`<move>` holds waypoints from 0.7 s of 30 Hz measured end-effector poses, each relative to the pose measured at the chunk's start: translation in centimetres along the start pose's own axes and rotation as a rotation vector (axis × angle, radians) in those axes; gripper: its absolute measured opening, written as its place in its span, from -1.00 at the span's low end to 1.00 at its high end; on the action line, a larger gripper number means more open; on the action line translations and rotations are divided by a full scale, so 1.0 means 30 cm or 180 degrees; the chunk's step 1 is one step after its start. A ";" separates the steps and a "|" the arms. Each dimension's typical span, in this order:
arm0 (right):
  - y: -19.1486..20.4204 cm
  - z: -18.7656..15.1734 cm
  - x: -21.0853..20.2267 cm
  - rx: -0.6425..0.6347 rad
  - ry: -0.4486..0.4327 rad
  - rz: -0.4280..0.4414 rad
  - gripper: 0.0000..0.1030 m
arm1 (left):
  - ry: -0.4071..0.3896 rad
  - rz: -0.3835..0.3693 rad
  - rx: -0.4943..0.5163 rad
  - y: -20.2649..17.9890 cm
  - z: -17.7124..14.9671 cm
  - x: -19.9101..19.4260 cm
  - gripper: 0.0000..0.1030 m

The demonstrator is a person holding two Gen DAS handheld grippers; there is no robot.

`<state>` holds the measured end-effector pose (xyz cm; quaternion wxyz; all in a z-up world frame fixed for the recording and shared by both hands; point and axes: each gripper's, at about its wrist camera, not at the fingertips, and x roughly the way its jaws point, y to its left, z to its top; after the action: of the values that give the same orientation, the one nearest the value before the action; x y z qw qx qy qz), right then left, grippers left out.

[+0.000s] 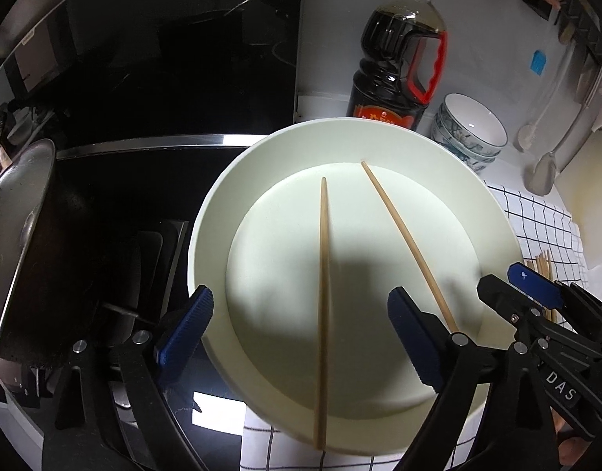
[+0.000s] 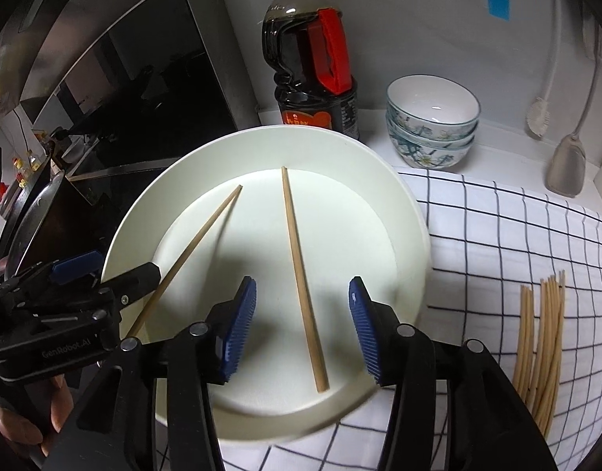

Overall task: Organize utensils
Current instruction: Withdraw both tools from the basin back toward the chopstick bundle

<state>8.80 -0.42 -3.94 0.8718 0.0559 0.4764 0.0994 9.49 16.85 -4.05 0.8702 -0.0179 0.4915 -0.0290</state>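
A white round plate (image 1: pixel 493 219) (image 2: pixel 136 219) holds two loose wooden chopsticks. In the left wrist view one chopstick (image 1: pixel 323 274) lies between the fingers of my open left gripper (image 1: pixel 301 333), and the other chopstick (image 1: pixel 403 235) runs toward my right gripper's blue pad (image 1: pixel 536 286). In the right wrist view my right gripper (image 2: pixel 302 329) is open and empty, with a chopstick (image 2: pixel 301 286) lying between its fingers. The second chopstick (image 2: pixel 191 251) slants toward my left gripper (image 2: pixel 104 271) at the plate's left rim. A bundle of several chopsticks (image 2: pixel 540 345) lies on the checked cloth to the right.
A dark soy sauce bottle (image 2: pixel 312 59) and stacked patterned bowls (image 2: pixel 432 121) stand behind the plate. A spatula (image 2: pixel 568 165) and brush (image 2: pixel 538 114) hang at the right wall. A black cooktop and a pan (image 1: pixel 18 243) lie left. The checked cloth (image 2: pixel 497 243) covers the counter.
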 end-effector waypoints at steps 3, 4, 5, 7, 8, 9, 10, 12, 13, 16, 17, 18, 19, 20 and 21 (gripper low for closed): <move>-0.013 -0.022 -0.033 0.0035 -0.0017 -0.0031 0.03 | -0.0026 0.0011 0.0034 -0.011 -0.011 -0.022 0.78; -0.020 -0.030 -0.047 0.0046 -0.0025 -0.0054 0.06 | -0.0038 0.0005 0.0042 -0.015 -0.016 -0.032 0.81; -0.029 -0.039 -0.062 0.0060 -0.0037 -0.0071 0.09 | -0.0056 -0.0004 0.0048 -0.020 -0.021 -0.043 0.84; -0.044 -0.060 -0.090 0.0099 -0.0059 -0.0094 0.12 | -0.0089 -0.0016 0.0057 -0.033 -0.034 -0.058 0.86; -0.051 -0.070 -0.101 0.0118 -0.0066 -0.0099 0.13 | -0.0096 -0.0025 0.0067 -0.042 -0.040 -0.063 0.86; -0.063 -0.083 -0.114 0.0151 -0.0067 -0.0102 0.14 | -0.0088 -0.0032 0.0088 -0.053 -0.046 -0.066 0.86; -0.075 -0.097 -0.126 0.0179 -0.0072 -0.0104 0.17 | -0.0074 -0.0042 0.0112 -0.068 -0.054 -0.067 0.86; -0.098 -0.124 -0.149 0.0215 -0.0078 -0.0127 0.17 | -0.0066 -0.0071 0.0146 -0.095 -0.066 -0.072 0.86; -0.111 -0.136 -0.159 0.0229 -0.0081 -0.0143 0.17 | -0.0067 -0.0092 0.0163 -0.112 -0.073 -0.077 0.86; -0.174 -0.182 -0.204 0.0296 -0.0105 -0.0215 0.20 | -0.0079 -0.0176 0.0214 -0.179 -0.101 -0.091 0.86; -0.204 -0.201 -0.220 0.0328 -0.0110 -0.0246 0.20 | -0.0080 -0.0209 0.0233 -0.207 -0.109 -0.094 0.86; -0.234 -0.219 -0.235 0.0354 -0.0113 -0.0274 0.20 | -0.0078 -0.0237 0.0250 -0.234 -0.118 -0.099 0.86; -0.263 -0.235 -0.248 0.0383 -0.0111 -0.0303 0.20 | -0.0072 -0.0268 0.0266 -0.263 -0.125 -0.102 0.86; -0.309 -0.258 -0.268 0.0428 -0.0106 -0.0340 0.20 | -0.0066 -0.0304 0.0283 -0.300 -0.135 -0.108 0.86; -0.344 -0.273 -0.281 0.0458 -0.0102 -0.0364 0.20 | -0.0067 -0.0330 0.0296 -0.330 -0.143 -0.114 0.86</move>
<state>-1.29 -12.35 -3.42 0.8773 0.0926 0.4708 0.0141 3.73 7.18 -2.75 0.8726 -0.0031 0.4788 -0.0967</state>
